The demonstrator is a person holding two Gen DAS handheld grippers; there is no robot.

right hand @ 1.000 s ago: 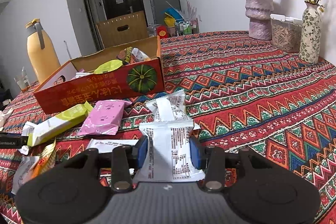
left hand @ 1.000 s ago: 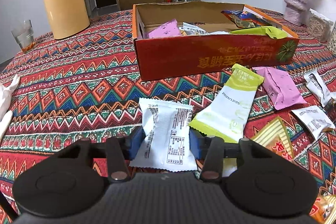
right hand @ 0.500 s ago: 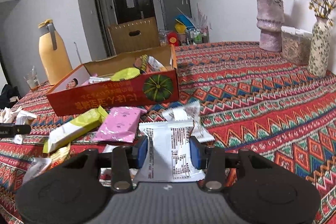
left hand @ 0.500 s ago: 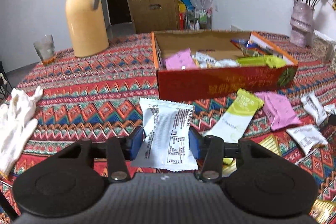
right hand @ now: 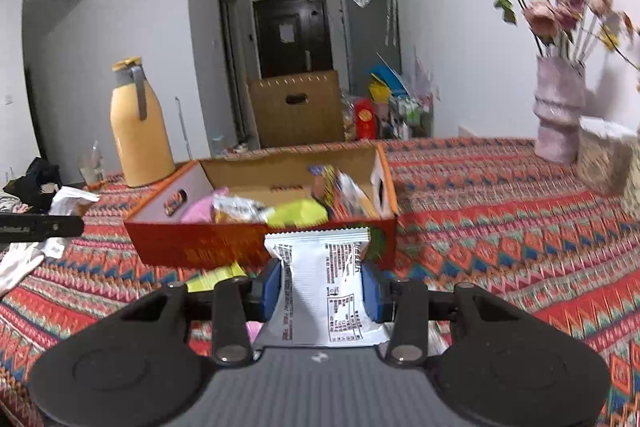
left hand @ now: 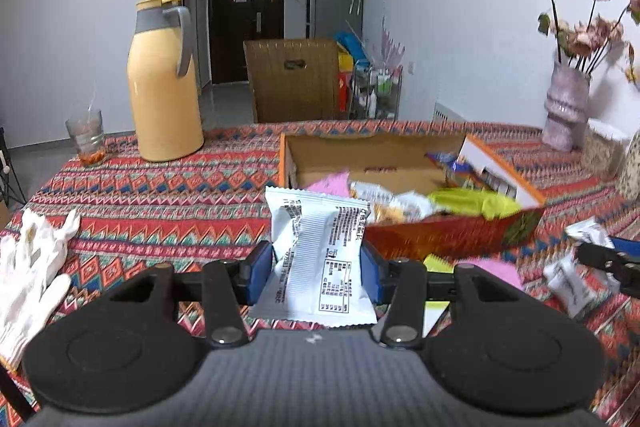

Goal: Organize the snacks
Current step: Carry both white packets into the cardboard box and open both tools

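Both grippers have been lifting since the earlier frames: the loose packets that were lying just ahead of them on the patterned tablecloth (left hand: pixel 160 187) are now sinking toward the bottom of each view, and the open red cardboard box (right hand: pixel 224 247) is sitting closer to the middle. The left gripper (left hand: pixel 318 269) is clamping a white snack packet (left hand: pixel 320 255) between its blue pads, holding it upright above the cloth, in front of the near wall of the box. The right gripper (right hand: pixel 322 287) is pinching a second white packet (right hand: pixel 326 287) in the same upright way, also clear of the table and just short of the box. Inside the box, pink, yellow-green and printed wrappers are lying in a heap. A lime-green packet (right hand: pixel 214 277) and a pink packet (left hand: pixel 494 269) are resting on the cloth beside the box. A white glove (left hand: pixel 30 275) is lying at the left, and a yellow thermos jug (left hand: pixel 164 83) is standing behind it beside a drinking glass (left hand: pixel 86 135).
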